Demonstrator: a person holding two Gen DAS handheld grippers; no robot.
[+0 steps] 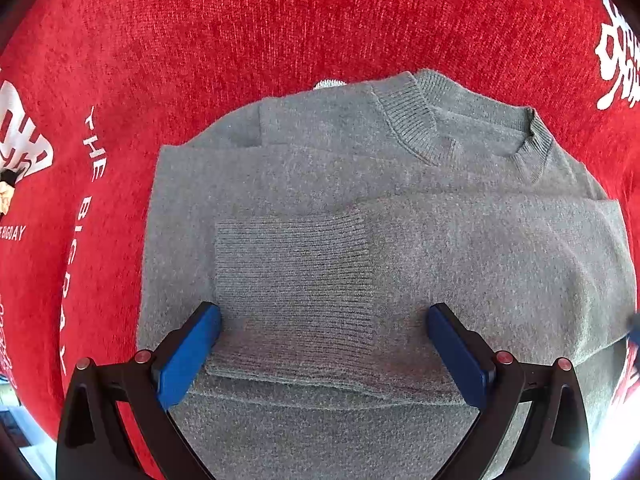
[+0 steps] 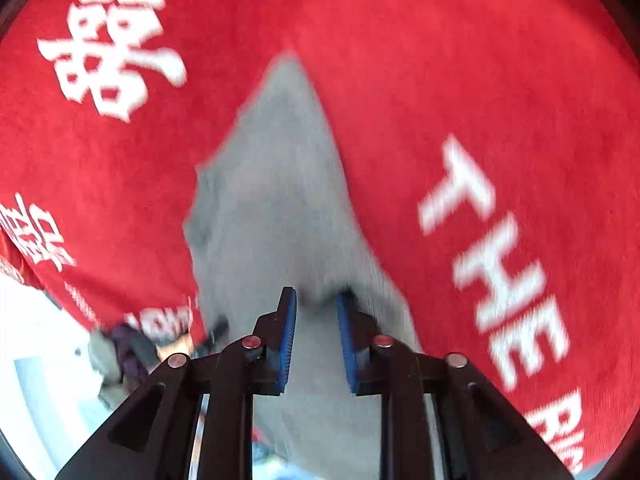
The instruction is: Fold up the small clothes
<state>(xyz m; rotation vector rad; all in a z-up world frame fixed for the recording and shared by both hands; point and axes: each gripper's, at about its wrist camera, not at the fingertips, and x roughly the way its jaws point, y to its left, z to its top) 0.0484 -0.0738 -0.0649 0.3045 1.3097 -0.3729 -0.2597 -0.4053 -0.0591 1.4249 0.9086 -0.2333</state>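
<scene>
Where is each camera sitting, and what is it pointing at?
Left wrist view: sits on the left gripper, looking steeply down at the folded grey knitted sweater on the red cloth with white lettering; its wide-open jaws with blue pads frame a ribbed cuff.
Right wrist view: sits on the right gripper, looking slantwise down along the sweater; its jaws are pinched on grey fabric, and the picture is blurry.
Shared: both see the same sweater and red cloth. No hand or sleeve shows.
</scene>
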